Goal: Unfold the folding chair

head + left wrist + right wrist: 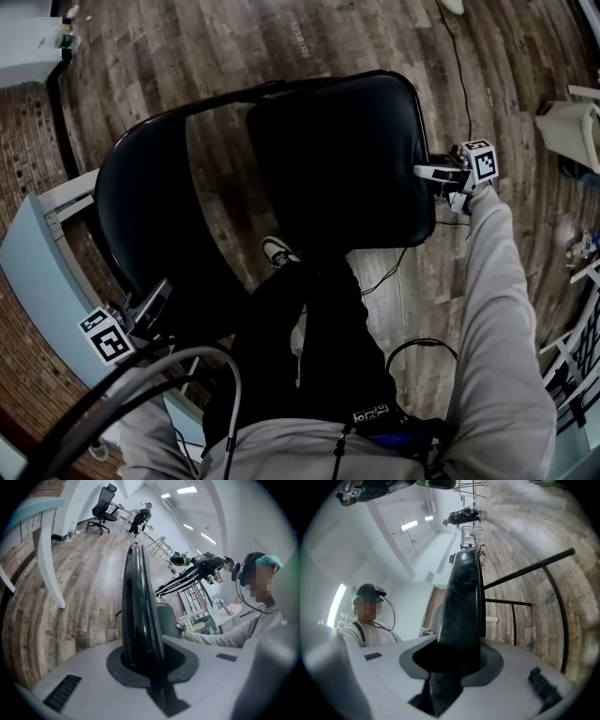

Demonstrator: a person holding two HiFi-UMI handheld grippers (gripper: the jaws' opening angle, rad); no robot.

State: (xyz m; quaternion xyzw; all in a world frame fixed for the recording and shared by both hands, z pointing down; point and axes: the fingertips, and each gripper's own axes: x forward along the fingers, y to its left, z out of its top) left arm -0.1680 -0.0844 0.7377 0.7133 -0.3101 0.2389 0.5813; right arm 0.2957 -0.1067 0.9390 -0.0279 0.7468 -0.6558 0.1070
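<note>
at the person's feet, a white shoe is resting on the wood-plank floor, with dark trouser legs just beside it. just in front of the legs the black folding chair is standing partly folded, its two dark panels leaning close together at an angle over the planks. the left tool is clamping narrowly on the thin glossy edge of the chair's left panel, low at the left of the head view. the right tool is gripping the thicker padded edge of the right panel, its jaws standing wider round that edge. black frame tubes are crossing over the planks beyond that panel. a thin dark cable is trailing across the floor past the right tool. to the left a curved pale blue ledge is running along a brick wall. farther off, in the left gripper view, a black office chair is standing on the same plank floor, and strip lights are glowing on the white ceiling.
</note>
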